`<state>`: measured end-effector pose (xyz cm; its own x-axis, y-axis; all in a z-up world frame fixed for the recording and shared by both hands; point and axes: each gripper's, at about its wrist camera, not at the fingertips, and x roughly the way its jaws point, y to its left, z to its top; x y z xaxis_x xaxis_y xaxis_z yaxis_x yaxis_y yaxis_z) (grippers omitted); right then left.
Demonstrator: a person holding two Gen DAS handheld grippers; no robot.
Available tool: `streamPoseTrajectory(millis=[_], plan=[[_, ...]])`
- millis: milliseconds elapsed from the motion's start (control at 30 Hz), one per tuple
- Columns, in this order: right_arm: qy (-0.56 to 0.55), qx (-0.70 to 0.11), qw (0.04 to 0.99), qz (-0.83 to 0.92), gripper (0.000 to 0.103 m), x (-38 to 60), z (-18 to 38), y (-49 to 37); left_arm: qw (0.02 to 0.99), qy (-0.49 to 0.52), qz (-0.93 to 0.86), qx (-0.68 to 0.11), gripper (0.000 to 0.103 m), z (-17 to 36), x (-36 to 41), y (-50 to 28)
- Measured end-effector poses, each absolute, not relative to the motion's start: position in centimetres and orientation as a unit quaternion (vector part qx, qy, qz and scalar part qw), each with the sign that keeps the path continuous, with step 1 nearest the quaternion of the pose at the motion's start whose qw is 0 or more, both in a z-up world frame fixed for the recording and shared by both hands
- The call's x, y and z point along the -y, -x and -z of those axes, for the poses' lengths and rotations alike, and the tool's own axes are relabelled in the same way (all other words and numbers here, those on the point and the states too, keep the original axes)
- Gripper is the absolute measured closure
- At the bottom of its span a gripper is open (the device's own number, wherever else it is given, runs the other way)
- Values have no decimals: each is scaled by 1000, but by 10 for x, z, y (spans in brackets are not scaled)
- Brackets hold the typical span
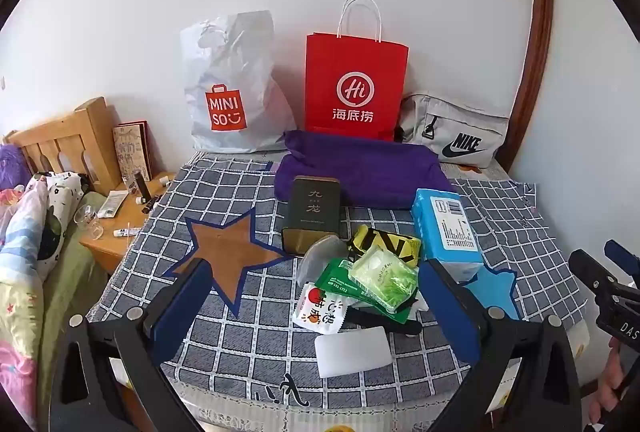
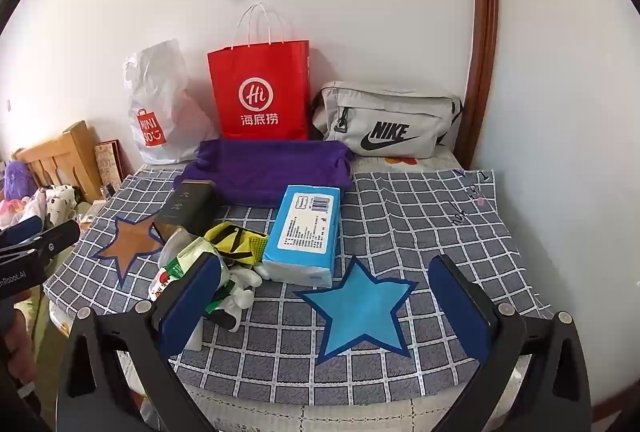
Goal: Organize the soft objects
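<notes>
A table under a checked cloth [image 1: 248, 344] carries 3 bags at the wall: white plastic bag [image 1: 236, 88], red paper bag [image 1: 354, 84], grey pouch [image 1: 456, 136]. Purple cloth [image 1: 360, 168] lies before them, then dark tin [image 1: 312, 212], blue tissue pack [image 2: 306, 232], and heaped packets [image 1: 360, 284].

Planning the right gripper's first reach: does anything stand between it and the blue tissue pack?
Nothing visible does. The right gripper is open, hovering over the light blue star patch, and the blue plastic-wrapped tissue pack lies just beyond on the grey checked cloth. The heap of small packets sits beside it, left of that path.
</notes>
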<state>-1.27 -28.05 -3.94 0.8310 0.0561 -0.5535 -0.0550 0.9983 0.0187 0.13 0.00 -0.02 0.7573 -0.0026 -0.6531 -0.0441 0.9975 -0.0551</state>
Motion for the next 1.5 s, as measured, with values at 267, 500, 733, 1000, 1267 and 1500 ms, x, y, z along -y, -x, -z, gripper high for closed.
streamPoseTrajectory(millis=[267, 500, 733, 1000, 1267, 1500], plan=[[-2, -285, 958, -31, 1, 279, 33, 22, 943, 26, -1, -331, 0, -4, 4, 5], [4, -273, 962, -30, 1, 278, 30, 31, 947, 29, -6, -319, 0, -7, -2, 16], [0, -272, 962, -33, 1, 278, 30, 31, 947, 28, -5, -319, 0, -10, -2, 15], [-1, -267, 963, -35, 1, 276, 28, 35, 948, 27, -5, -316, 0, -11, -4, 18], [0, -263, 964, -36, 1, 276, 27, 37, 949, 26, -2, -314, 0, -11, -1, 20], [-2, -261, 965, -37, 1, 276, 26, 39, 949, 25, -2, -315, 0, -11, -1, 20]])
